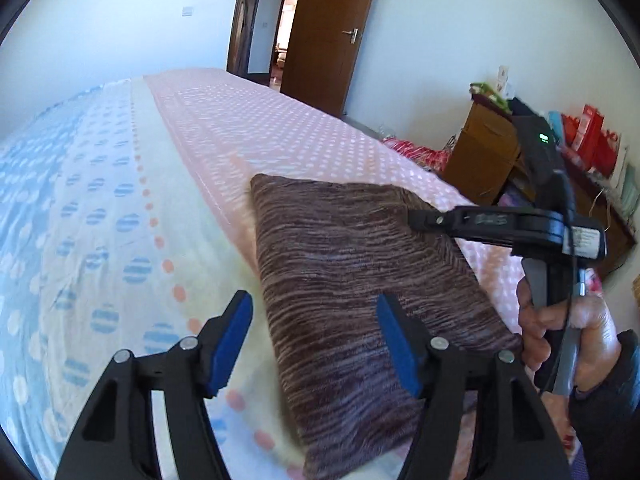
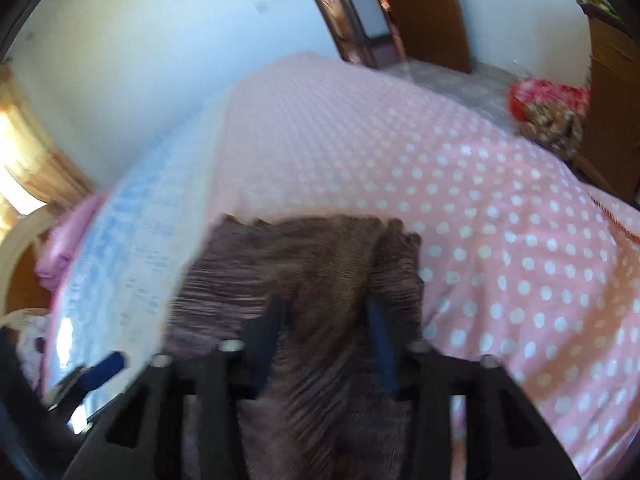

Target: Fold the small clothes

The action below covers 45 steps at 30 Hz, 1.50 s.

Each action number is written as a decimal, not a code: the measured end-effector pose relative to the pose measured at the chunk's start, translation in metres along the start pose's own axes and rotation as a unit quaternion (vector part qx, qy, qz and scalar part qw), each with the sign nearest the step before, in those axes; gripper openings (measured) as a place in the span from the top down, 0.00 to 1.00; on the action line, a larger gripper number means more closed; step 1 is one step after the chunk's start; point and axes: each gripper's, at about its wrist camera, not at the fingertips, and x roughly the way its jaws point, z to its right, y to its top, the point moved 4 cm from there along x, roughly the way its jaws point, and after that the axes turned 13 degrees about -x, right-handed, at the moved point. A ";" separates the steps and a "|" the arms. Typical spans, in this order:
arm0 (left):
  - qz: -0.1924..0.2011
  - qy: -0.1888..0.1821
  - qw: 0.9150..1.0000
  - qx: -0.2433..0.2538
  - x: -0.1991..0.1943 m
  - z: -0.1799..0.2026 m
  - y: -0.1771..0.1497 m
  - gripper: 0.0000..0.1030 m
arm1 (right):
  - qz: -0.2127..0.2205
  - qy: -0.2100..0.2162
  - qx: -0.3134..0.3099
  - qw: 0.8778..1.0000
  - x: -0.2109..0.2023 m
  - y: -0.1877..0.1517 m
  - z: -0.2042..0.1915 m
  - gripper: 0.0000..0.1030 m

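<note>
Brown striped garment [image 1: 360, 280] folded into a long rectangle, lying flat on the bed [image 1: 120, 200], mostly on the pink dotted strip at the right, with its left edge over the pale band next to the blue dots. Long axis running from near to far in the left wrist view, slanting a little leftward toward the far end; short far edge facing the door [image 1: 324, 40], near end passing under the right finger of the left tongs.

Left tongs [image 1: 316, 344] released, jaws wide apart, hovering over the near left edge and gripping nothing. Right tongs [image 2: 326, 340] partly parted over the cloth near its far right corner; blurred in their own view, hard to say whether any fabric is pinched.

Possible trouble from here: only the top layer caught, pulling the fold open; uneven lifting by the two tongs, skewing the edges; dragging across the bedcover, bunching both cloth and sheet.
</note>
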 end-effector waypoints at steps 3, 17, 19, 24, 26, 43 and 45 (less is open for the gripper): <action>-0.019 0.014 1.000 0.013 0.008 -0.007 -0.014 0.28 | 0.060 -0.034 -0.028 0.997 -0.027 -0.002 -0.005 0.94; -0.007 0.090 0.995 0.047 0.003 -0.001 -0.031 0.02 | 0.098 -0.101 0.081 0.987 -0.087 -0.040 0.035 0.56; 0.004 0.116 0.992 0.059 -0.006 0.000 -0.031 0.02 | 0.117 -0.088 0.081 0.986 -0.109 -0.057 0.019 0.54; 0.012 0.133 0.990 0.052 -0.031 0.003 -0.033 0.01 | 0.141 -0.109 0.035 0.983 -0.164 -0.098 -0.031 0.45; 0.017 0.126 0.991 0.044 -0.044 0.003 -0.035 0.01 | 0.150 -0.128 0.008 0.980 -0.179 -0.110 -0.047 0.45; 0.125 0.123 0.984 0.027 -0.163 0.018 -0.042 0.00 | 0.239 -0.190 -0.057 0.950 -0.283 -0.133 -0.138 0.44; 0.138 0.114 0.984 0.019 -0.176 0.017 -0.042 0.00 | 0.244 -0.198 -0.069 0.947 -0.294 -0.138 -0.144 0.44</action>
